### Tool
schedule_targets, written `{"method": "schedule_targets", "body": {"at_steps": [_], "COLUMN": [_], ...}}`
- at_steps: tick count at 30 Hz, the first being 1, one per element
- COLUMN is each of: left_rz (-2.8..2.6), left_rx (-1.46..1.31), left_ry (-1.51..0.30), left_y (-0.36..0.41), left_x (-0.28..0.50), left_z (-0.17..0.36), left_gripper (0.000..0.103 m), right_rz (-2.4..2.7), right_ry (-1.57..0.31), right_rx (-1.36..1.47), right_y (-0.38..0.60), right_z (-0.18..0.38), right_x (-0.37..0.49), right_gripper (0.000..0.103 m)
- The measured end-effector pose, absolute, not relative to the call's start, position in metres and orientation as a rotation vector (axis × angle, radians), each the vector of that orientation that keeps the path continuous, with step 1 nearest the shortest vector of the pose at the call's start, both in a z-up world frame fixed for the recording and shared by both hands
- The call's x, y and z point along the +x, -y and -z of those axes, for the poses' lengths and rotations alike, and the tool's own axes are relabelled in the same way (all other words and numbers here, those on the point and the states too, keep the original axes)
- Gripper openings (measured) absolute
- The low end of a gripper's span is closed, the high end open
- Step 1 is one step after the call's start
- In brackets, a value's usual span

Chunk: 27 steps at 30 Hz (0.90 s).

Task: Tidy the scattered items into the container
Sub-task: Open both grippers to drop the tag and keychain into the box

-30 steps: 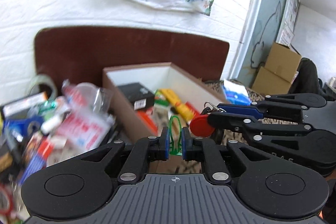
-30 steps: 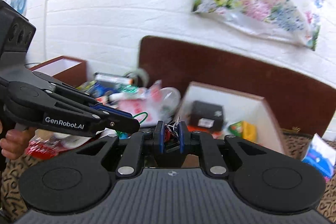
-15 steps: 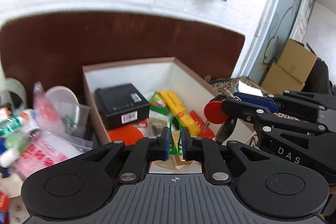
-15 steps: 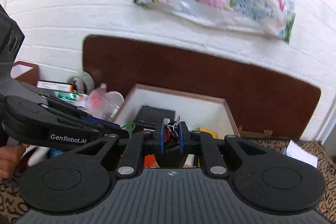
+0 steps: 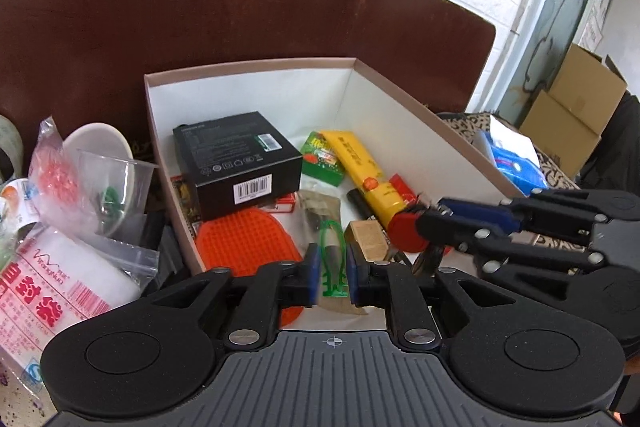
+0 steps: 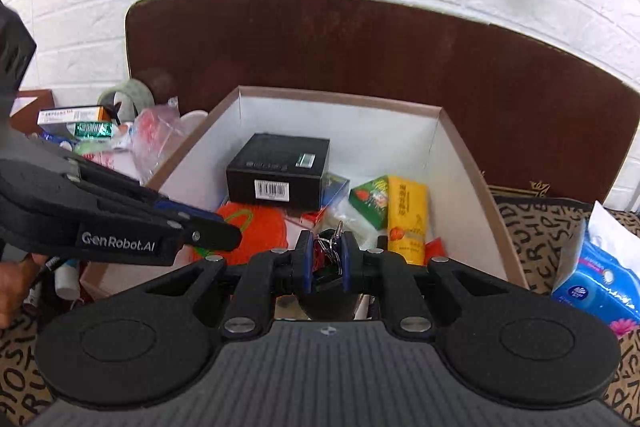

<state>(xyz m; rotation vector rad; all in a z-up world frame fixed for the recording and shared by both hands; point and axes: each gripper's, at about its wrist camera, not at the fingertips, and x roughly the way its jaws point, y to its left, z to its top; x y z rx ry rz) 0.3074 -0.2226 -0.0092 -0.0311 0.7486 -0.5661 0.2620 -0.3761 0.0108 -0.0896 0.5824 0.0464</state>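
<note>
From your left wrist camera, your left gripper (image 5: 333, 271) hangs over the near edge of the open cardboard box (image 5: 248, 65), and its jaws are opening. The green plastic clip (image 5: 333, 259) stands between the blue pads with a sliver of space on each side, so nothing presses on it. Below and beyond it, inside the box, lie a black carton (image 5: 236, 157), an orange dimpled mat (image 5: 246, 241), a yellow tube (image 5: 362, 167) and a small green packet (image 5: 322, 159). Your right gripper (image 5: 416, 223) reaches in from the right over the box, pinching a bunch of keys with a red tag (image 5: 402, 237). Left of the box, outside it, sit a clear plastic cup (image 5: 114, 191) and a printed white bag (image 5: 52, 279).

From your right wrist camera, your right gripper (image 6: 325, 261) has its pads pressed close on the key bunch (image 6: 332, 247), held above the near part of the box (image 6: 340, 99). The black carton (image 6: 280, 171) rests toward the box's back, the yellow tube (image 6: 406, 215) to the right. Your left gripper (image 6: 224, 233) comes in from the left over the orange mat (image 6: 256, 231), the green clip (image 6: 240, 217) looping out at its tip. A blue tissue pack (image 6: 596, 279) lies outside the box on the right.
</note>
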Motion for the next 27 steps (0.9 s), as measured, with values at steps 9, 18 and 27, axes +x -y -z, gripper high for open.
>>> {"method": "schedule_targets", "body": {"at_steps": [9,18,27], "left_rz": [0.51,0.49,0.497], "left_rx": [-0.12,-0.111,-0.099], "left_ry": [-0.602,-0.652,-0.613], "left_y": [0.205,0.201,0.191], "left_x": [0.288,0.273,0.248], "left_z": [-0.01,-0.012,-0.028], "left_gripper": [0.103,0.103,0.103], "right_rz": [0.002,-0.014,-0.009], "right_ry": [-0.522,-0.527,-0.509], "right_rx": [-0.12,-0.243,-0.281], "right_y": [0.376,0.347,0.333], "right_z": [-0.023,-0.03,-0.046], "right_x": [0.248,0.231,0.215], "right_gripper": [0.089,0.102,0.102]}}
